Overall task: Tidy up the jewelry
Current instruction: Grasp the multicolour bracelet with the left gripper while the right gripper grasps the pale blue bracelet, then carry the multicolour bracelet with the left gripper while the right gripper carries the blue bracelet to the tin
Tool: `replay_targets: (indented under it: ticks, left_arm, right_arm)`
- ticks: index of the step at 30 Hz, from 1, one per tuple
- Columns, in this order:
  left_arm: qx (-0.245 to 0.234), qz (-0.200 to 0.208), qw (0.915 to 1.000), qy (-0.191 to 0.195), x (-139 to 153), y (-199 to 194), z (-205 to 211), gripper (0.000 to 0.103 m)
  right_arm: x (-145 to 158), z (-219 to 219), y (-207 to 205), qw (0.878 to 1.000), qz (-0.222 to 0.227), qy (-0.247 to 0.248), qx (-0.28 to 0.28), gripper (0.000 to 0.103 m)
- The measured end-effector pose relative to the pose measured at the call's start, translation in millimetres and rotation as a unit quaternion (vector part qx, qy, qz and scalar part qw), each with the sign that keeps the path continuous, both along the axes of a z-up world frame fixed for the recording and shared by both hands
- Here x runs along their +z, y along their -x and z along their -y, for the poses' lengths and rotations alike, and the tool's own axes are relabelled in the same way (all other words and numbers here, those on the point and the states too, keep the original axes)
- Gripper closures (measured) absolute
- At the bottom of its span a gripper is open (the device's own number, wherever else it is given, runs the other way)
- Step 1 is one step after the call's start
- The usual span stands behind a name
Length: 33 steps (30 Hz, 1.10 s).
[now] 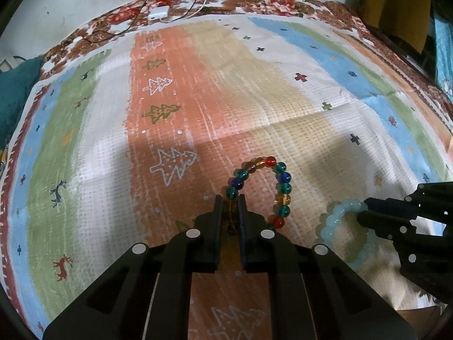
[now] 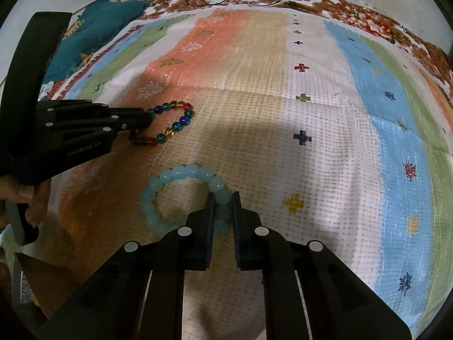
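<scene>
A bracelet of red, blue, green and amber glass beads (image 1: 280,187) lies on the striped cloth, and my left gripper (image 1: 230,199) is shut on its near-left part. From the right wrist view the same multicoloured bracelet (image 2: 181,120) sits at the left with the left gripper (image 2: 147,119) pinching its end. A pale blue bead bracelet (image 2: 170,177) lies closer, and my right gripper (image 2: 222,198) is shut on its right side. In the left wrist view the pale blue bracelet (image 1: 337,218) shows at the right with the right gripper (image 1: 363,212) on it.
The patterned cloth (image 1: 226,90) covers a bed with a floral brown border. A white charger box (image 1: 158,13) with cables lies at the far edge. A teal cushion (image 2: 93,34) sits at the far left. A person's hand (image 2: 31,201) holds the left gripper's handle.
</scene>
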<state>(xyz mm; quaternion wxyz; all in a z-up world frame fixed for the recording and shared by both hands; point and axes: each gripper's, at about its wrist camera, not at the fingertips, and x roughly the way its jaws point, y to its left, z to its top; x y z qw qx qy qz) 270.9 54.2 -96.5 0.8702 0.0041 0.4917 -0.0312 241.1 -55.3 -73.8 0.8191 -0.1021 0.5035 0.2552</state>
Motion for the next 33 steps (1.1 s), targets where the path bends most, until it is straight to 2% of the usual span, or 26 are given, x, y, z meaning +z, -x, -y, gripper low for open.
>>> replay_targets:
  ticks: [8,22,33]
  left_arm:
    - [-0.009,0.036,0.9992,0.017,24,11,5,0.094]
    - [0.001,0.058,0.9974,0.042,46,27,7,0.094]
    - [0.013,0.072,0.9962,0.047,63,44,2,0.094]
  right_arm:
    - [16,-3,6,1.0,0.024,-0.01,0.005,0.091]
    - [40,-4,16,0.998,0.055,-0.032,0.009,0.091]
    - [57,-2,27,0.996,0.078,-0.048,0.008,0.091]
